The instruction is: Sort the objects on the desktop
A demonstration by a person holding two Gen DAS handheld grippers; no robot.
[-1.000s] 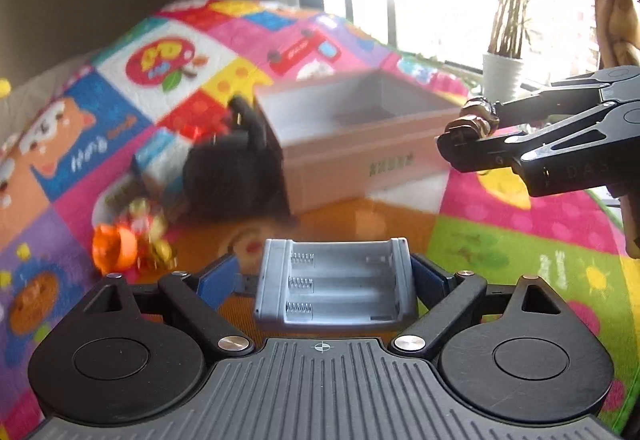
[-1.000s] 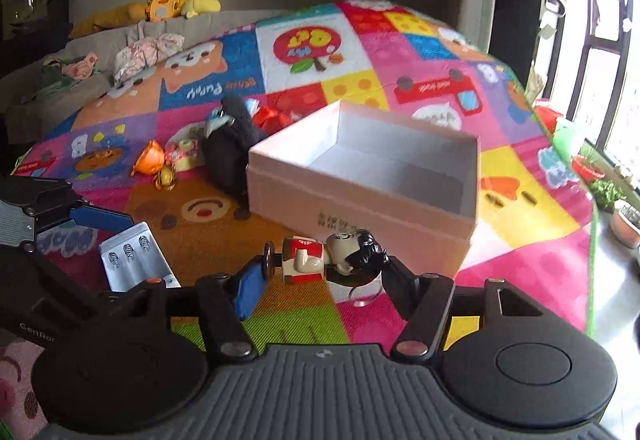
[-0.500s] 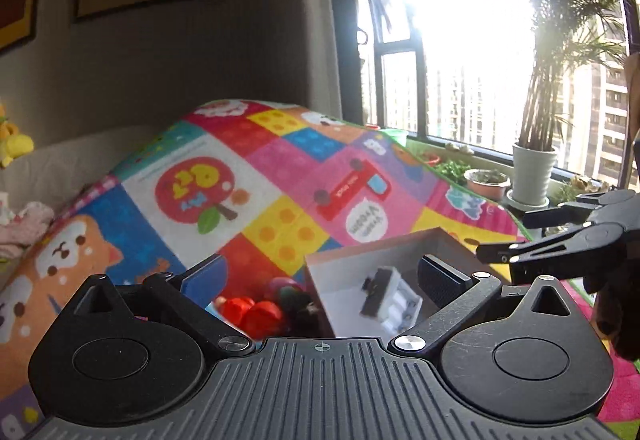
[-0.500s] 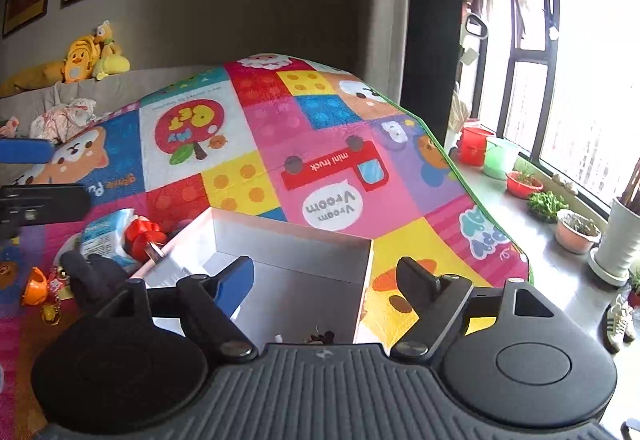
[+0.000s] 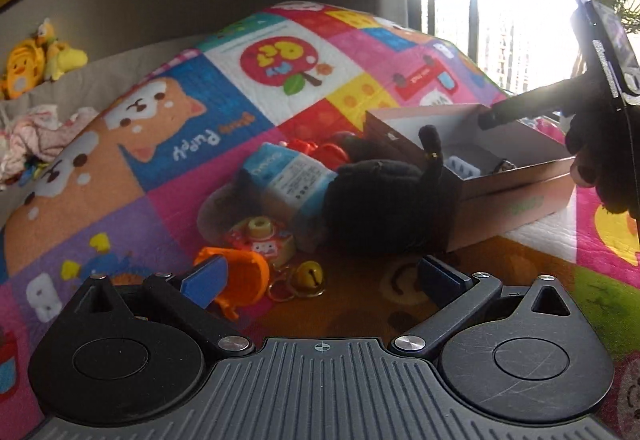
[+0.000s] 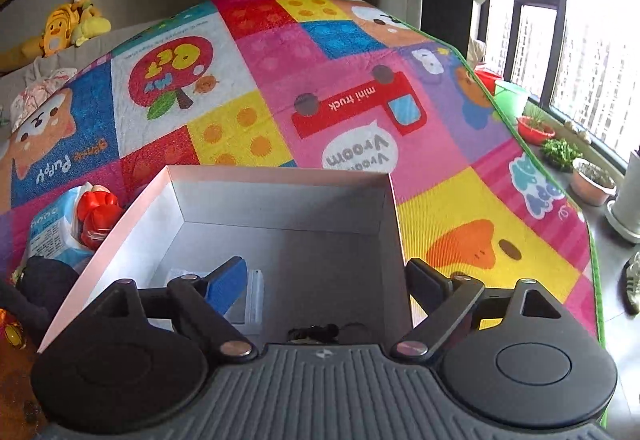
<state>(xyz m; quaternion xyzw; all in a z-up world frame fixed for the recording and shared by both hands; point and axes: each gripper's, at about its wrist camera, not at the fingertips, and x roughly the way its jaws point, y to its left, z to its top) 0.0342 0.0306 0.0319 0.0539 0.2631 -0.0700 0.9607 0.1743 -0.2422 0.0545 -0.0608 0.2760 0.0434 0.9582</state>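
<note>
My left gripper (image 5: 322,280) is open and empty, low over the mat, facing a pile: an orange toy (image 5: 240,276), a yellow bell (image 5: 310,274), a small pink keychain toy (image 5: 260,240), a blue tissue pack (image 5: 288,176), a black plush (image 5: 380,204) and a red toy (image 5: 320,150). Right of the pile stands the open cardboard box (image 5: 516,204). My right gripper (image 6: 326,280) hovers over the box (image 6: 280,172) with its jaws opening and nothing between them. Inside lie the grey battery holder (image 6: 254,296) and a dark-haired figurine keychain (image 6: 314,330), mostly hidden by the gripper body.
The colourful play mat (image 6: 360,52) covers the surface and ends in a green edge at the right. Potted plants (image 6: 592,182) and bowls line the window sill beyond it. Yellow plush toys (image 5: 36,60) and crumpled cloth (image 5: 36,136) lie at the back left.
My left gripper dropped the battery holder into the box, then swung left to the toy pile. My right gripper carried the figurine keychain over the box and let it go inside.
</note>
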